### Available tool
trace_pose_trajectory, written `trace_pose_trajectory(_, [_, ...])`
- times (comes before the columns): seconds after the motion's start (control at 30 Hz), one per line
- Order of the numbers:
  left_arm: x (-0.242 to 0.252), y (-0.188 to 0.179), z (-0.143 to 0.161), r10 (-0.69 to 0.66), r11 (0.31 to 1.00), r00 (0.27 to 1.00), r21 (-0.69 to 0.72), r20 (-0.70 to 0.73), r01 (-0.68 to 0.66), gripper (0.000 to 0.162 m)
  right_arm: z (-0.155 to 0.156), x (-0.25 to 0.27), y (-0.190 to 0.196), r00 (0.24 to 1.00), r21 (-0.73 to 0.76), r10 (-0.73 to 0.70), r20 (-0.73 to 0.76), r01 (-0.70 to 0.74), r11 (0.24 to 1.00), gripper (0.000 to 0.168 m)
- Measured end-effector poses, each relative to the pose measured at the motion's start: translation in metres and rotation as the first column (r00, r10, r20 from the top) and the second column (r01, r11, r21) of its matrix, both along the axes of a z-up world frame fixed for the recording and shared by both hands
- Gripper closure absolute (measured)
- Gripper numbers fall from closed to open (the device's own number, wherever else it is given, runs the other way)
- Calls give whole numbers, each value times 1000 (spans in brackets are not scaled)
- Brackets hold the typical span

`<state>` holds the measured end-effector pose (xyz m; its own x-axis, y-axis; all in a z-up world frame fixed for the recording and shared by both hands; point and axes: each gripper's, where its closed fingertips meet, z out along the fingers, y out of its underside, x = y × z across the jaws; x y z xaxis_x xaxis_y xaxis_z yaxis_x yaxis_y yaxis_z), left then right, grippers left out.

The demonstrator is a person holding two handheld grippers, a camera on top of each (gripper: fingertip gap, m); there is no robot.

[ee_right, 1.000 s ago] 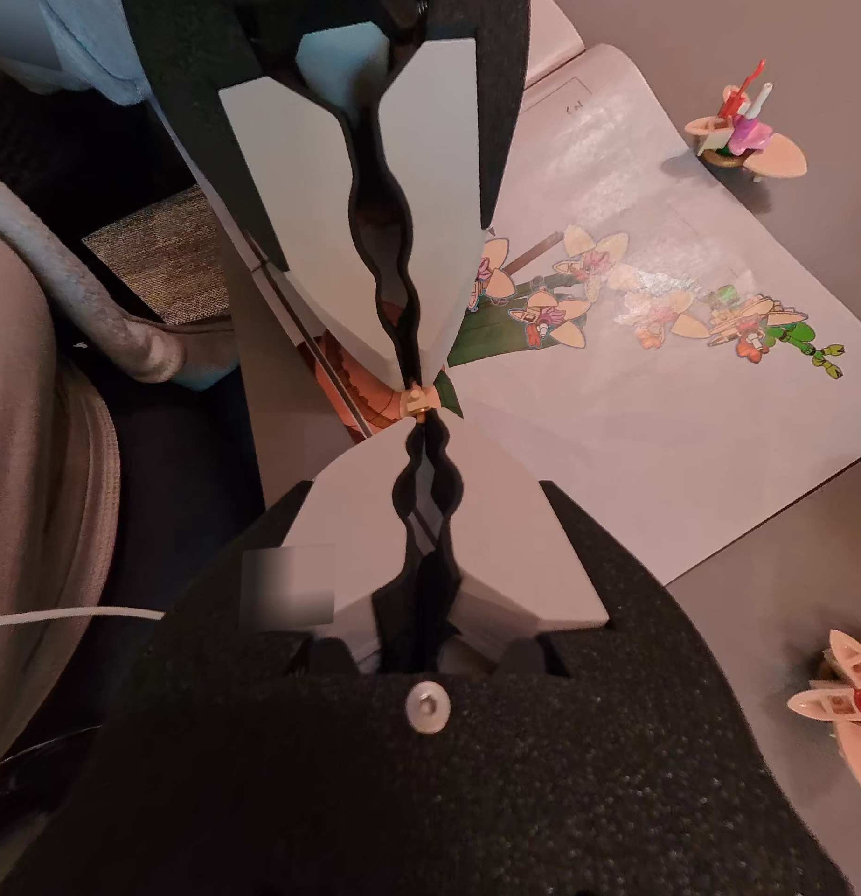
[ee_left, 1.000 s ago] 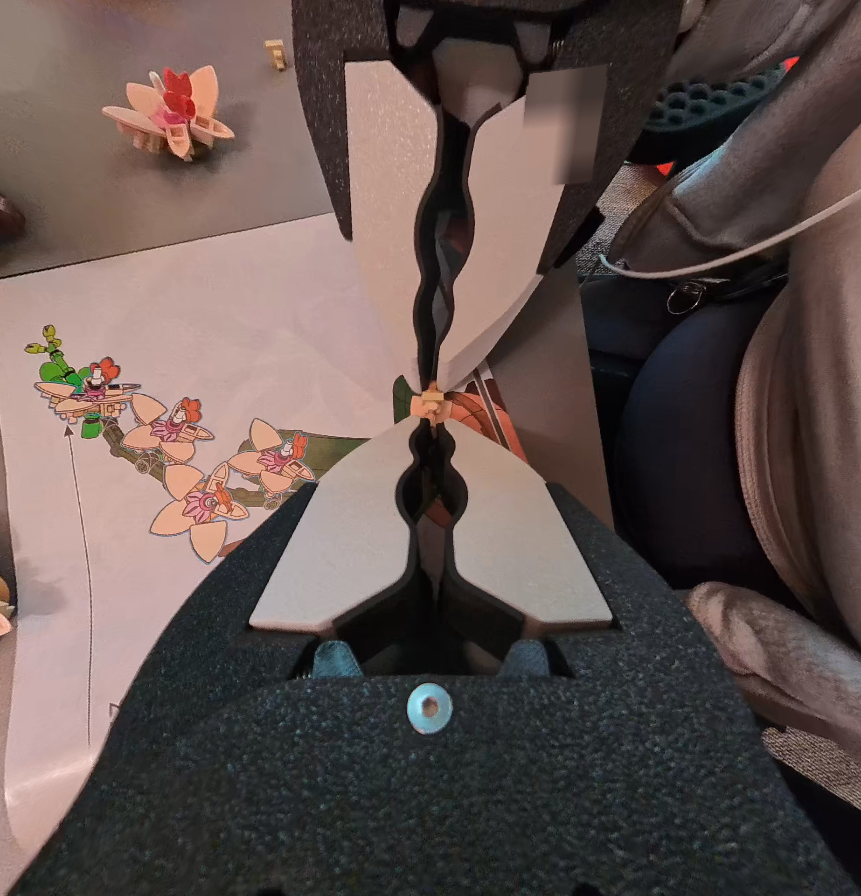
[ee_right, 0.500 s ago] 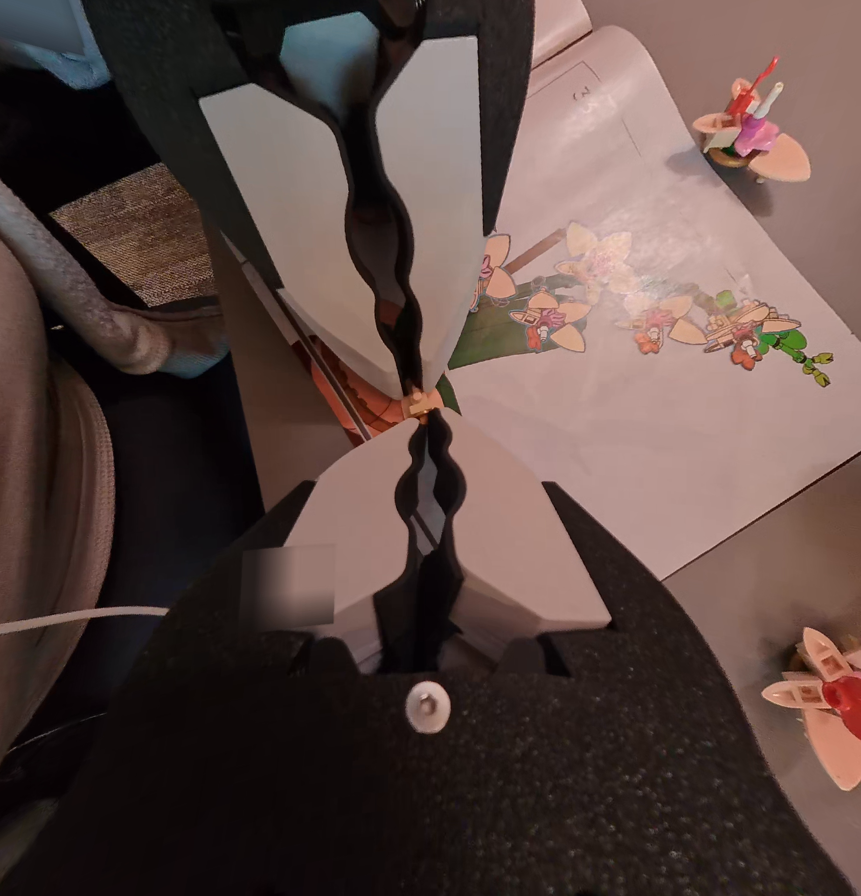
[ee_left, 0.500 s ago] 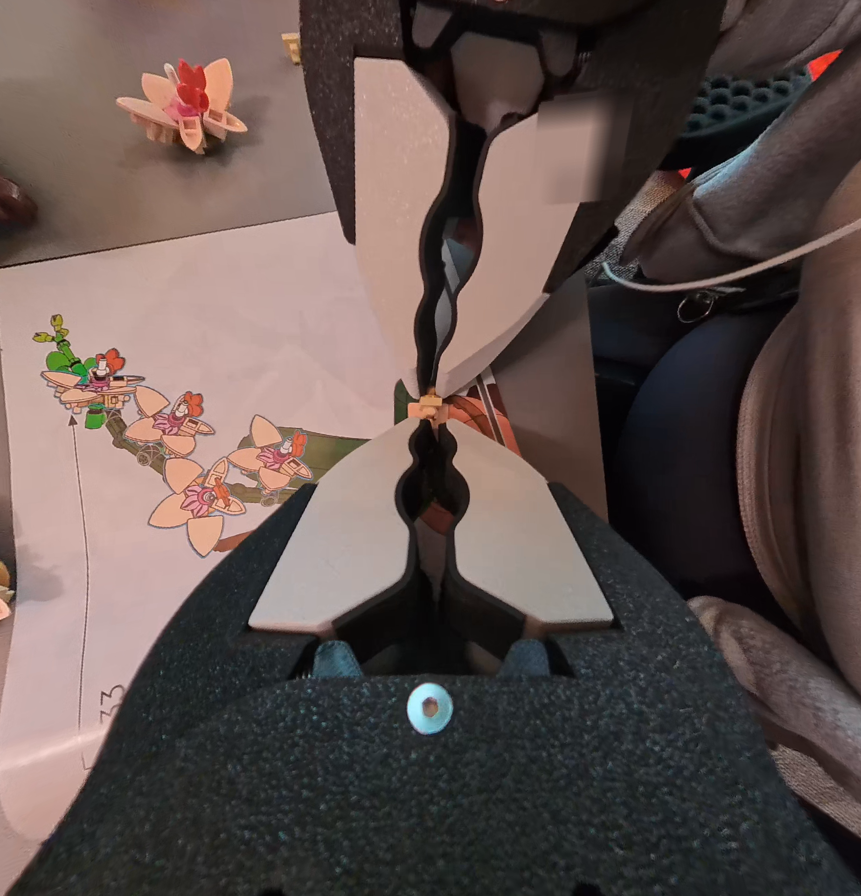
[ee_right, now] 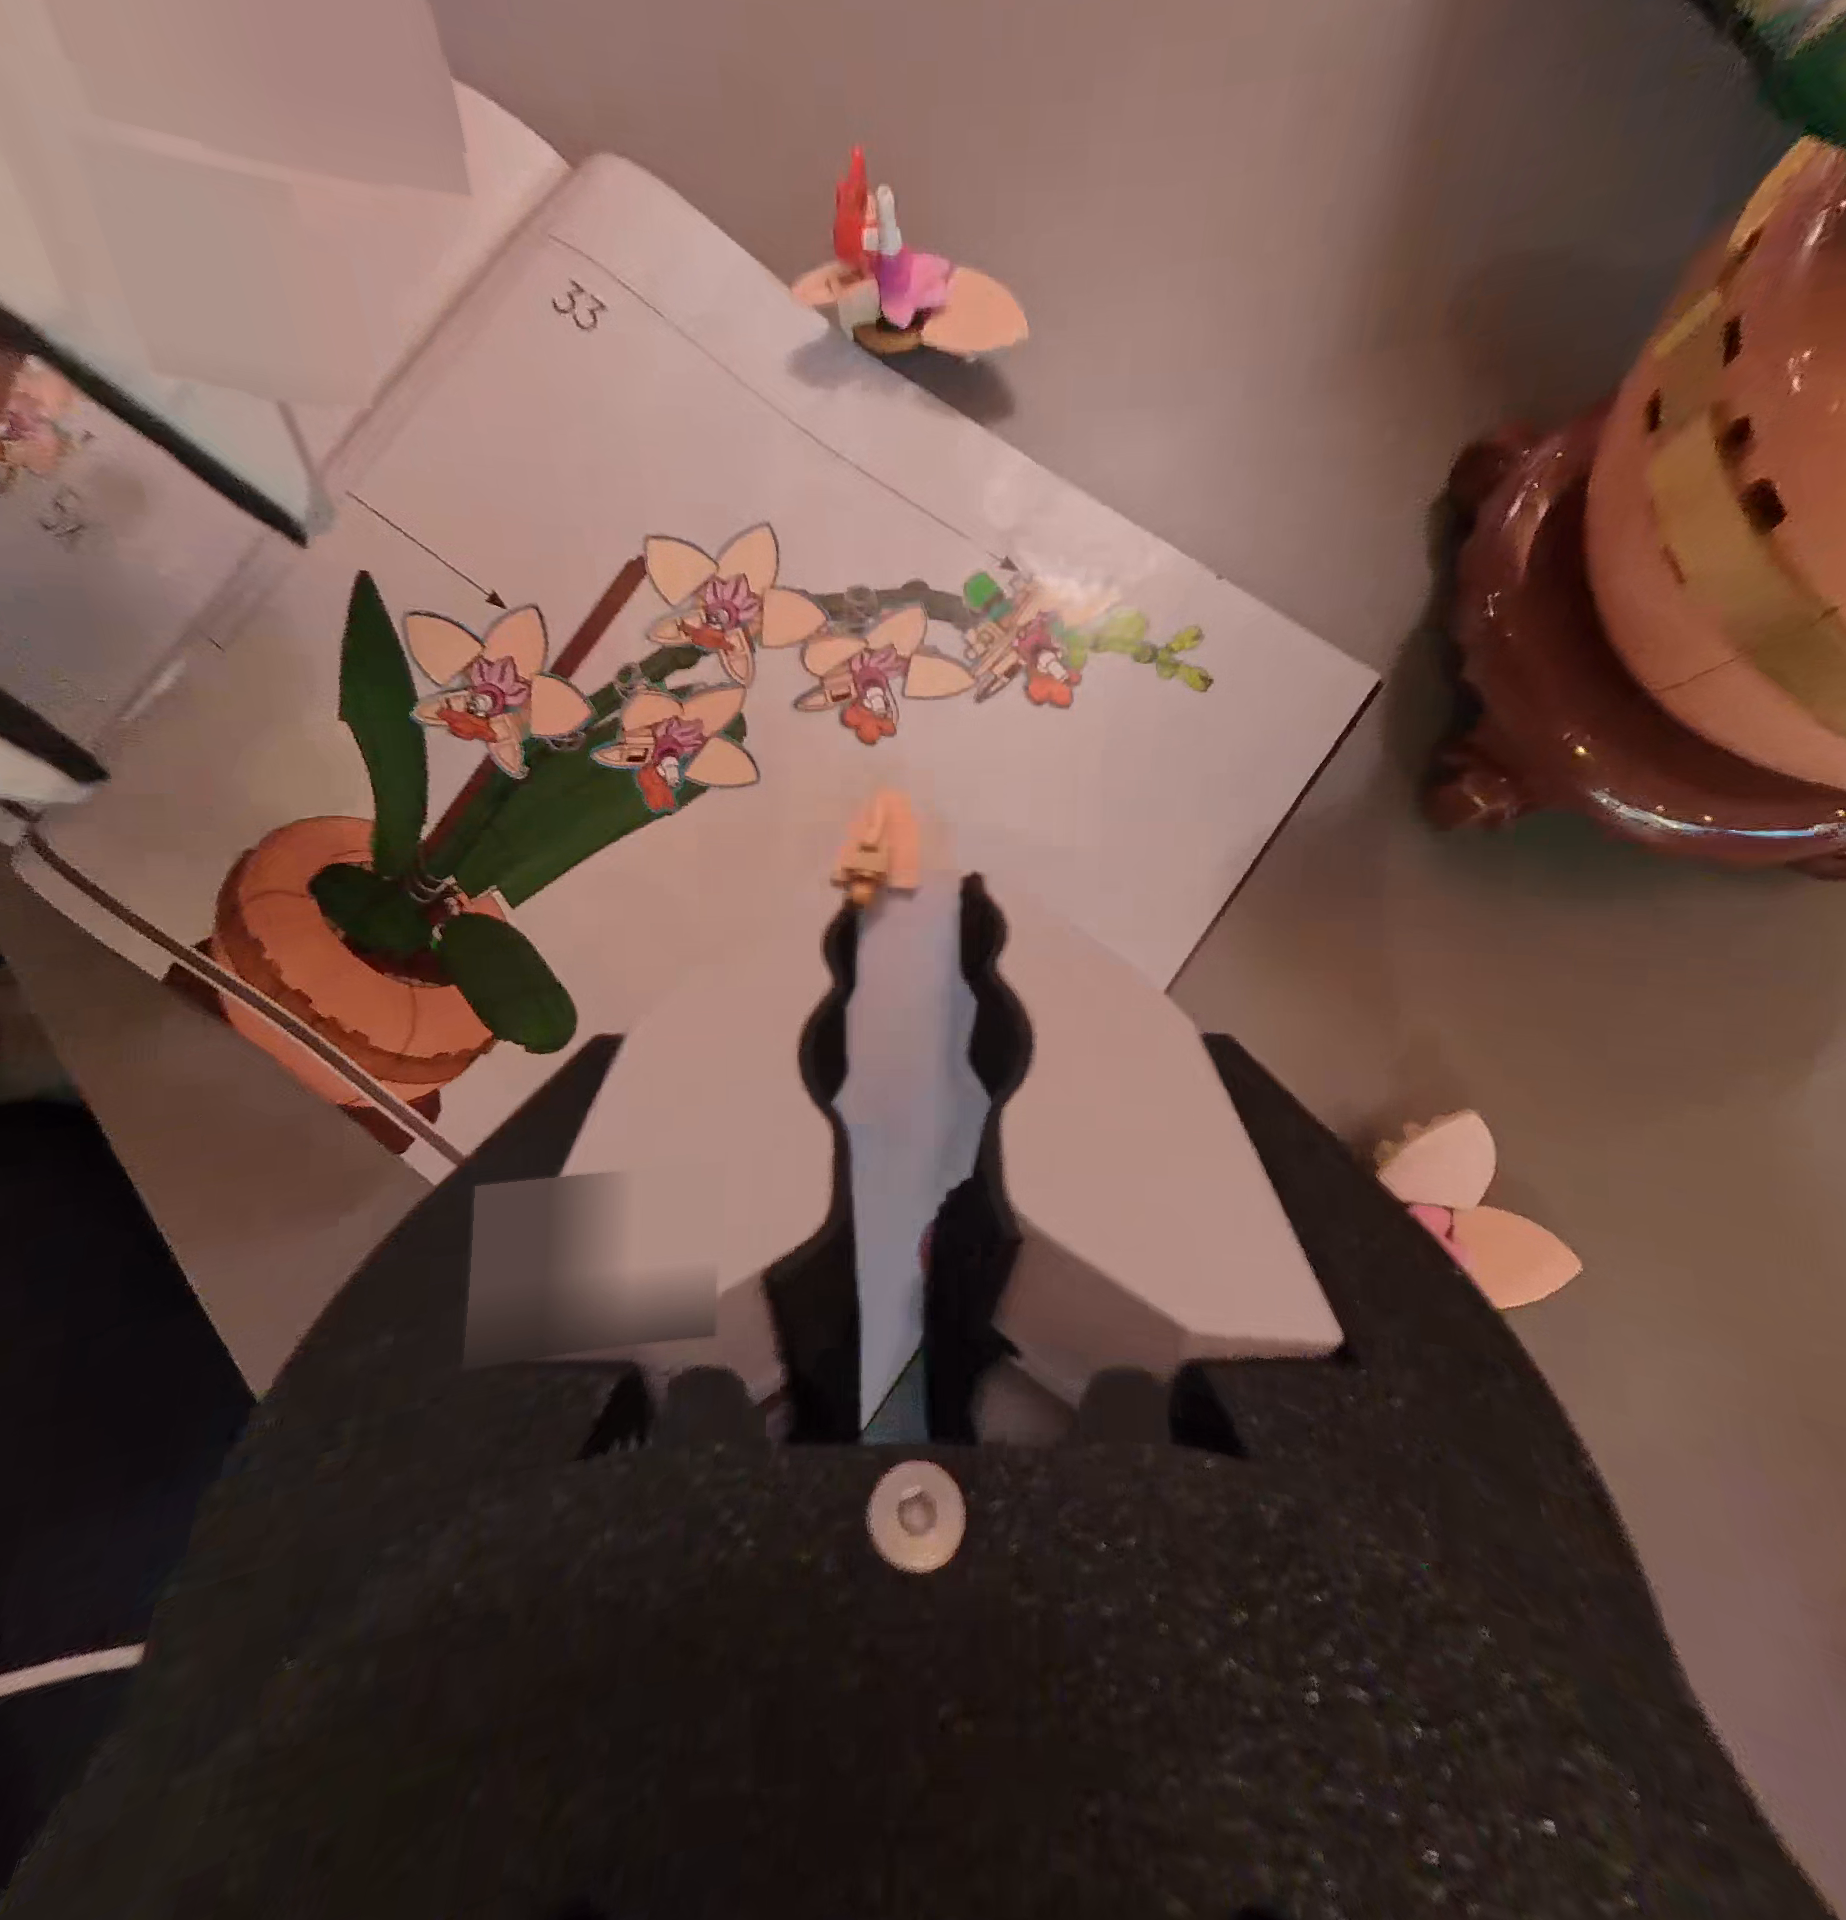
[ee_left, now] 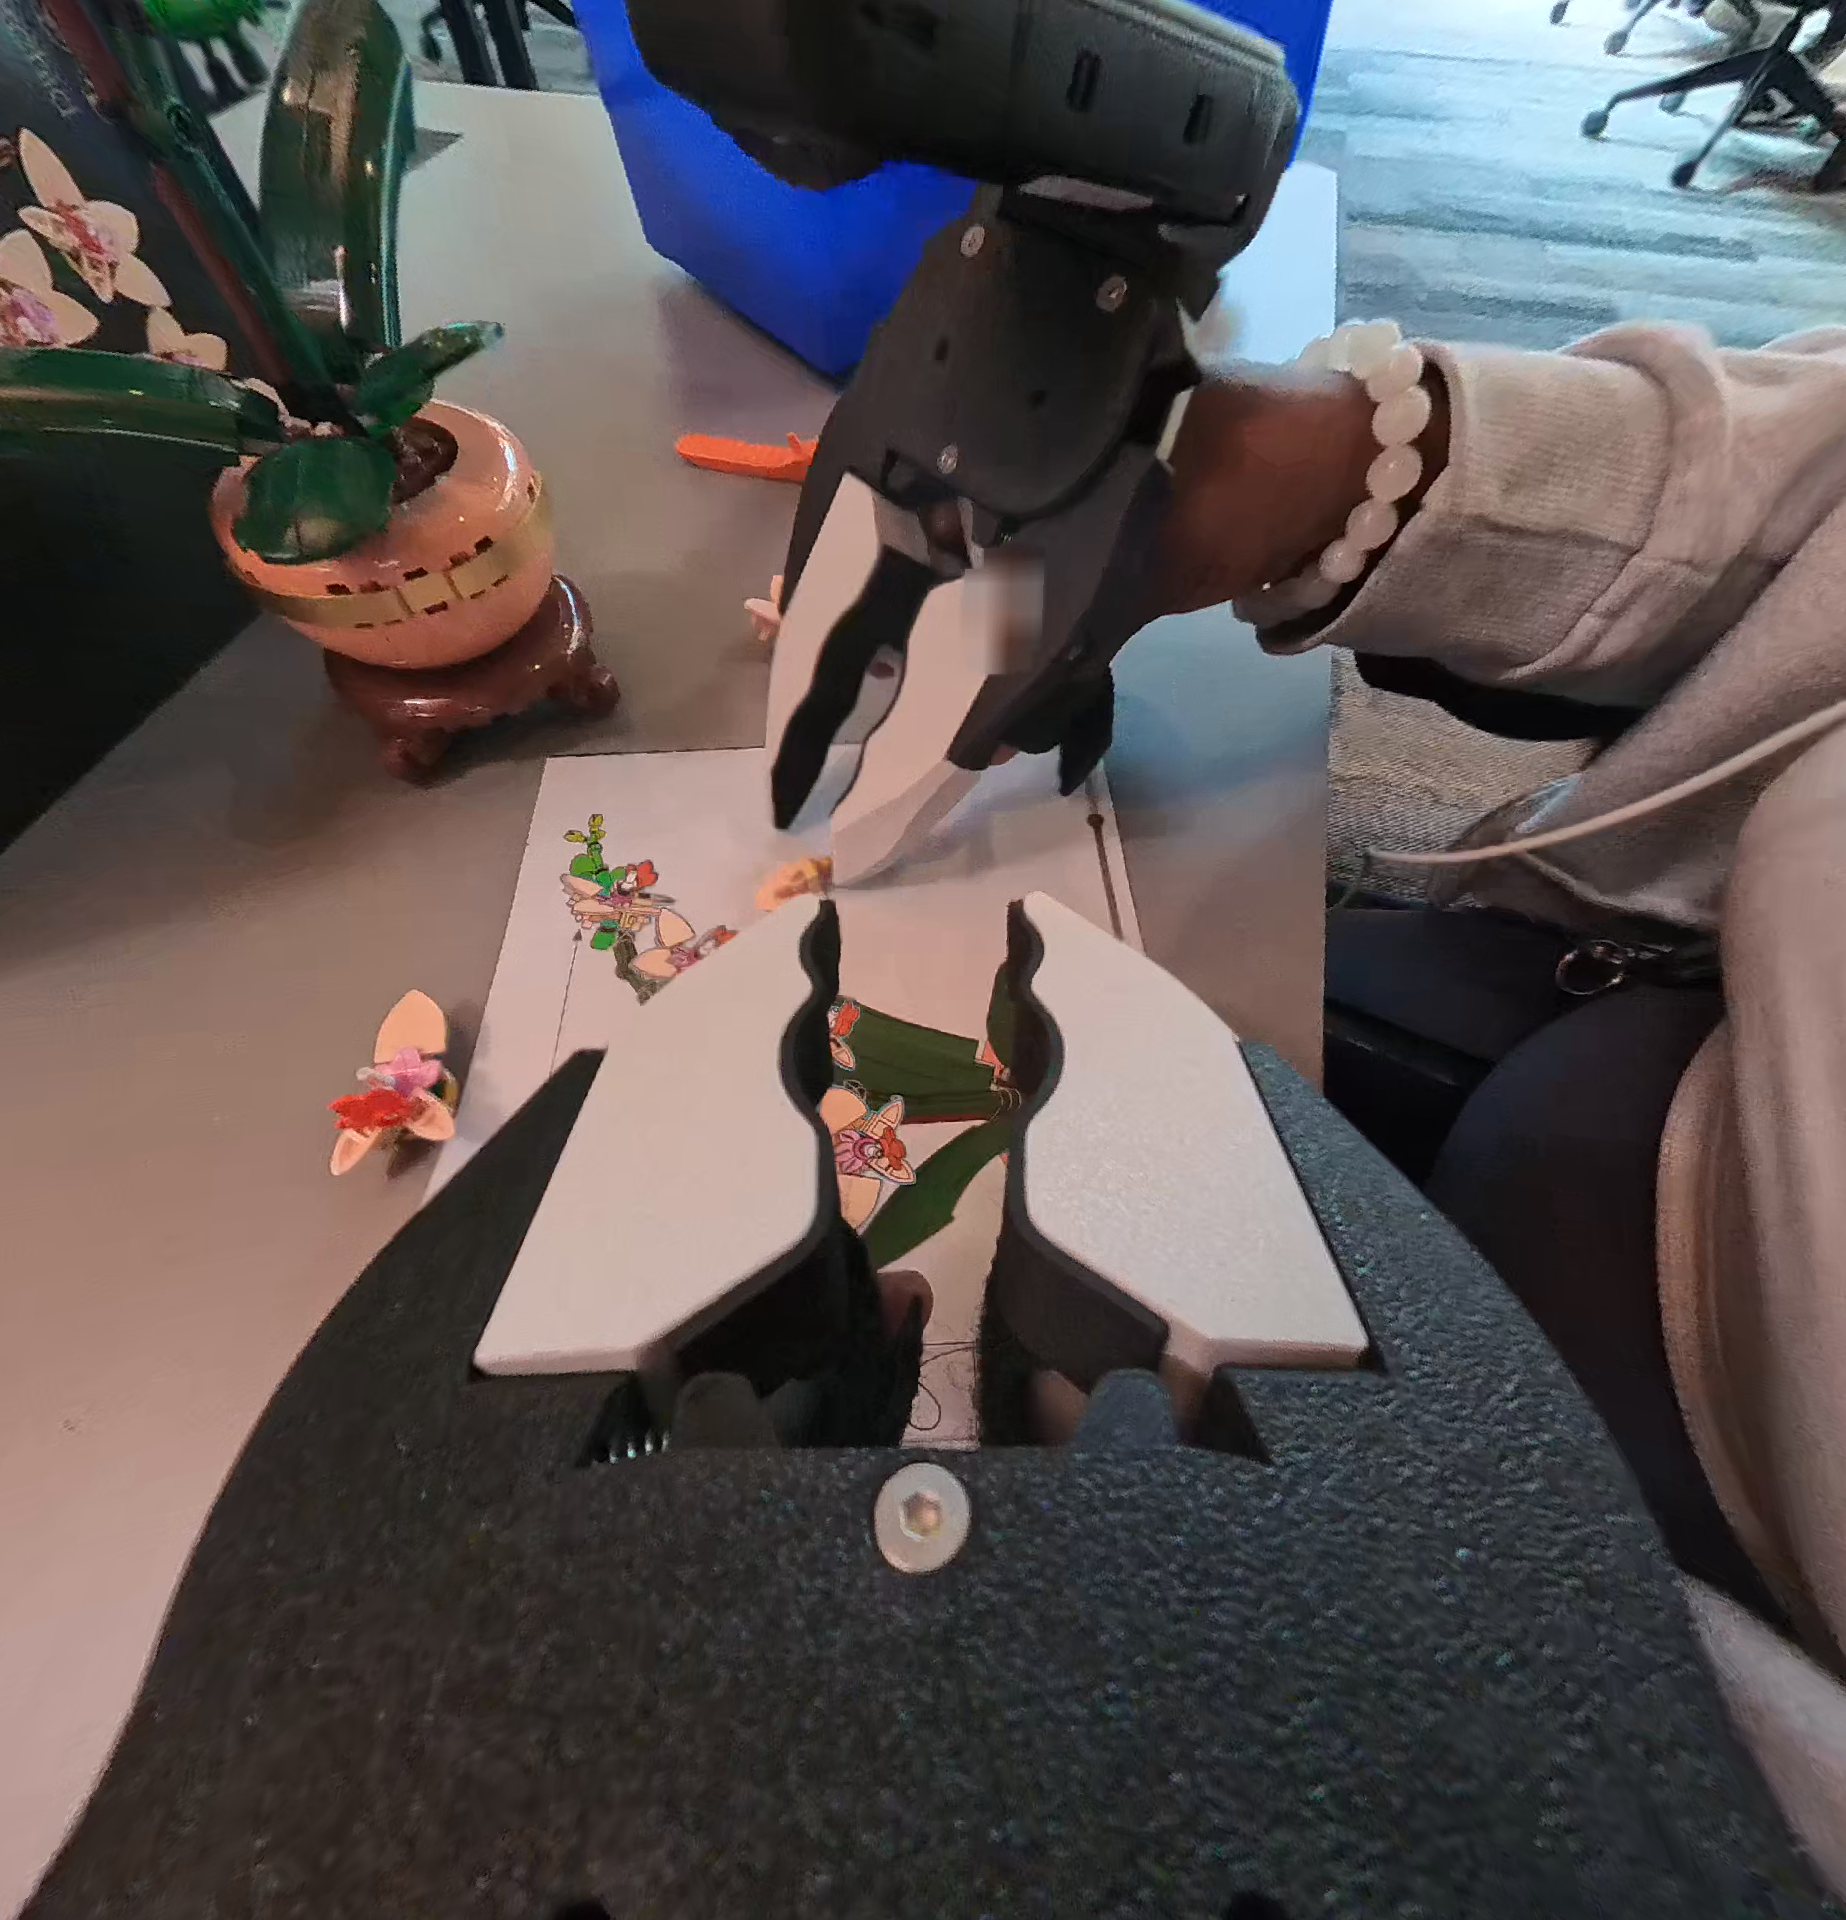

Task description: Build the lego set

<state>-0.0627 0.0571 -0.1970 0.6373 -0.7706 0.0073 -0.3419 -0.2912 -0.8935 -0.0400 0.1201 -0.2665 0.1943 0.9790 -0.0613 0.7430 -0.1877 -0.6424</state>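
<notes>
A small tan petal piece (ee_right: 879, 847) lies on the open instruction booklet (ee_right: 1002, 468), just ahead of my right gripper (ee_right: 903, 902). That gripper is open and empty, with its left fingertip close to the piece's gold end. In the left wrist view the piece (ee_left: 794, 883) lies beside the right gripper (ee_left: 815, 852), which points down at the page. My left gripper (ee_left: 924, 920) is open and empty above the booklet (ee_left: 690, 810), a little short of the piece.
The built orchid pot (ee_left: 399, 582) stands at the back left and also shows in the right wrist view (ee_right: 1729, 582). Loose flower builds (ee_left: 394, 1091) (ee_right: 908, 281) (ee_right: 1470, 1216) lie around the booklet. A blue bin (ee_left: 794, 229) and an orange tool (ee_left: 742, 455) sit behind. A sleeved arm (ee_left: 1521, 499) is at right. The gap from one gripper's tips to the other's is roughly 10 cm. The built orchid pot (ee_left: 399, 582) lies around 11 cm away from my right fingertips. The right camera catches it too, in the right wrist view (ee_right: 1729, 283).
Both grippers were shut tip to tip on the small tan piece. Both have opened and drawn apart, and the piece now lies on the booklet page.
</notes>
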Motion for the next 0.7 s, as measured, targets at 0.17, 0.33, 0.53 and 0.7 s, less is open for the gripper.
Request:
trace_pose_trajectory(0.17, [2,3,-9,54,998,997,46,-63,-51,133,8,6,0,999,56,-18,-44,21,998,133])
trace_pose_trajectory(0.33, [15,8,-10,74,995,997,70,-27,-72,137,40,20,5,960,139,-56,-273,97,986,125])
trace_pose_trajectory(0.53, [17,11,19,115,976,965,154,235,-153,136,68,90,47,888,273,-200,-414,331,903,131])
trace_pose_trajectory(0.7, [-2,15,29,190,960,903,119,385,-253,126,30,133,53,974,163,-212,-79,222,961,131])
